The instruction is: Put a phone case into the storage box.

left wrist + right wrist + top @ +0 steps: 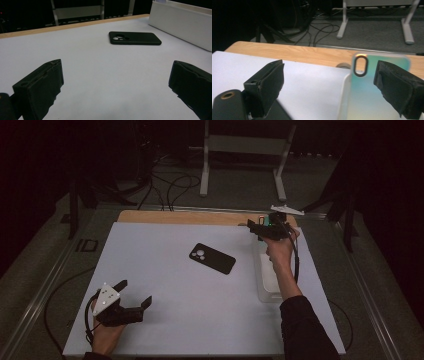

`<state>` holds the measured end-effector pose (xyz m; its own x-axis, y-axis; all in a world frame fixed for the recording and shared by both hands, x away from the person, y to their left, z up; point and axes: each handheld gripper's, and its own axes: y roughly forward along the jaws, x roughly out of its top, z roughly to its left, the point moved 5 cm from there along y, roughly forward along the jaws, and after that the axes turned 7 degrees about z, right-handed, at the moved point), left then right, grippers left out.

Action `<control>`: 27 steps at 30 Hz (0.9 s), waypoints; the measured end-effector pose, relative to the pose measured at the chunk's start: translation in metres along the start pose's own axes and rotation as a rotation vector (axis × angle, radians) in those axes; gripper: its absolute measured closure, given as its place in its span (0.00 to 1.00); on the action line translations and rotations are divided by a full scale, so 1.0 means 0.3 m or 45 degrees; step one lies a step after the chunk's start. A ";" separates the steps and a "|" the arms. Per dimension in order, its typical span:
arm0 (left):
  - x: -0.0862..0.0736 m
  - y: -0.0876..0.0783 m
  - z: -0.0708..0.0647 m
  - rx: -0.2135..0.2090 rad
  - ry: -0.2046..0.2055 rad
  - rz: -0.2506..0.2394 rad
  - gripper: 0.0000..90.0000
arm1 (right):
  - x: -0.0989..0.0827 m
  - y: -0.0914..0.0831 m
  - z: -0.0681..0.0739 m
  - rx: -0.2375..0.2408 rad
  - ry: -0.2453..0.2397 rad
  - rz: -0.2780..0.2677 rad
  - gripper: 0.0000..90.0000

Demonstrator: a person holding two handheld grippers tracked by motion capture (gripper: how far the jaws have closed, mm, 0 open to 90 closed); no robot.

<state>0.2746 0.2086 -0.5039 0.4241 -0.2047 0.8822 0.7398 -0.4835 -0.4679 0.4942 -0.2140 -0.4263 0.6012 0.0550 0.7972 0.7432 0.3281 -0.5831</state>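
A black phone [212,258] lies flat, camera side up, in the middle of the white mat [200,315]; the left gripper view shows this phone [135,38] ahead and to the right. My left gripper [135,292] rests at the near left of the mat, open, with bare mat between its jaws [116,68]. My right gripper [254,230] is held up over the far end of a white tray [267,295]. It is open [330,68]. A pale, shiny phone case [372,85] with an oval cutout stands tilted just inside its right jaw, apparently not clamped.
The tray's long white wall [180,22] runs along the right of the mat. A wooden table edge [190,216] borders the far side. Beyond it, a white stand [205,165] and black cables [175,185] lie on the grey floor.
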 end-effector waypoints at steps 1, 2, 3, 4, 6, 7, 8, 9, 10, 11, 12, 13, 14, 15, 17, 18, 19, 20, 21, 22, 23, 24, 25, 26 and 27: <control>0.001 0.000 0.000 0.000 -0.002 -0.005 0.00 | 0.000 -0.001 0.004 0.012 0.004 -0.002 0.10; 0.001 0.000 0.000 0.000 -0.002 -0.002 0.01 | -0.002 -0.001 0.015 0.032 0.003 -0.001 0.10; 0.000 0.000 0.000 0.002 0.000 0.000 0.01 | -0.004 -0.001 0.019 0.038 -0.009 0.006 0.10; 0.001 -0.001 -0.001 0.001 0.001 -0.003 0.01 | -0.005 0.000 0.025 0.043 -0.016 0.009 0.10; 0.001 -0.001 -0.002 -0.001 0.001 -0.004 0.00 | -0.006 -0.001 0.030 0.050 -0.020 0.012 0.10; 0.001 0.000 -0.002 -0.001 0.001 -0.003 0.00 | -0.007 -0.001 0.035 0.055 -0.026 0.013 0.10; 0.000 0.000 -0.002 -0.001 0.002 -0.002 0.00 | -0.009 -0.003 0.043 0.065 -0.032 0.016 0.10; 0.000 0.000 -0.002 -0.001 0.002 -0.002 0.00 | -0.009 -0.003 0.048 0.066 -0.037 0.015 0.10; 0.000 0.000 -0.003 -0.002 0.001 -0.003 0.00 | -0.010 -0.004 0.052 0.073 -0.039 0.017 0.10; 0.000 0.000 -0.003 -0.002 0.001 -0.002 0.00 | -0.012 -0.003 0.059 0.084 -0.046 0.025 0.10; 0.001 0.000 -0.003 -0.002 0.003 -0.002 0.01 | -0.014 -0.002 0.063 0.094 -0.052 0.031 0.10; 0.001 0.000 -0.003 -0.002 0.002 -0.003 0.00 | -0.017 0.000 0.071 0.101 -0.065 0.043 0.10; 0.001 0.000 -0.003 -0.003 0.001 -0.002 0.01 | -0.020 0.001 0.076 0.105 -0.076 0.047 0.10; 0.001 0.001 -0.004 -0.001 0.004 -0.001 0.00 | -0.022 0.001 0.081 0.111 -0.081 0.050 0.10; 0.001 0.001 -0.006 -0.003 0.003 -0.001 0.01 | -0.027 0.002 0.092 0.125 -0.097 0.057 0.10; 0.001 0.001 -0.007 -0.003 0.006 0.000 0.01 | -0.028 0.003 0.095 0.129 -0.103 0.060 0.10; 0.000 0.001 -0.007 -0.003 0.008 0.001 0.01 | -0.031 0.004 0.101 0.141 -0.111 0.067 0.10; 0.000 0.002 -0.007 -0.003 0.006 0.003 0.00 | -0.032 0.004 0.106 0.150 -0.117 0.072 0.10; -0.001 0.001 -0.006 -0.002 0.006 0.005 0.00 | -0.035 0.006 0.113 0.162 -0.129 0.080 0.10; -0.001 0.001 -0.005 -0.001 0.006 0.003 0.01 | -0.038 0.006 0.120 0.172 -0.138 0.088 0.10; 0.000 0.000 -0.005 -0.002 0.003 -0.001 0.00 | -0.042 0.009 0.126 0.181 -0.151 0.095 0.10; 0.000 0.000 -0.005 -0.002 0.003 -0.001 0.00 | -0.042 0.009 0.126 0.181 -0.151 0.095 0.10; 0.000 0.000 -0.005 -0.001 0.004 0.001 0.00 | -0.044 0.010 0.131 0.186 -0.160 0.101 0.10; 0.000 0.000 -0.006 -0.002 0.005 0.001 0.00 | -0.051 0.014 0.148 0.207 -0.184 0.114 0.10; 0.000 0.001 -0.006 -0.002 0.006 0.002 0.00 | -0.054 0.016 0.154 0.215 -0.191 0.119 0.10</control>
<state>0.2737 0.2069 -0.5040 0.4230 -0.2095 0.8816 0.7381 -0.4847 -0.4694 0.4744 -0.1698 -0.4346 0.6052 0.2278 0.7628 0.6194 0.4671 -0.6310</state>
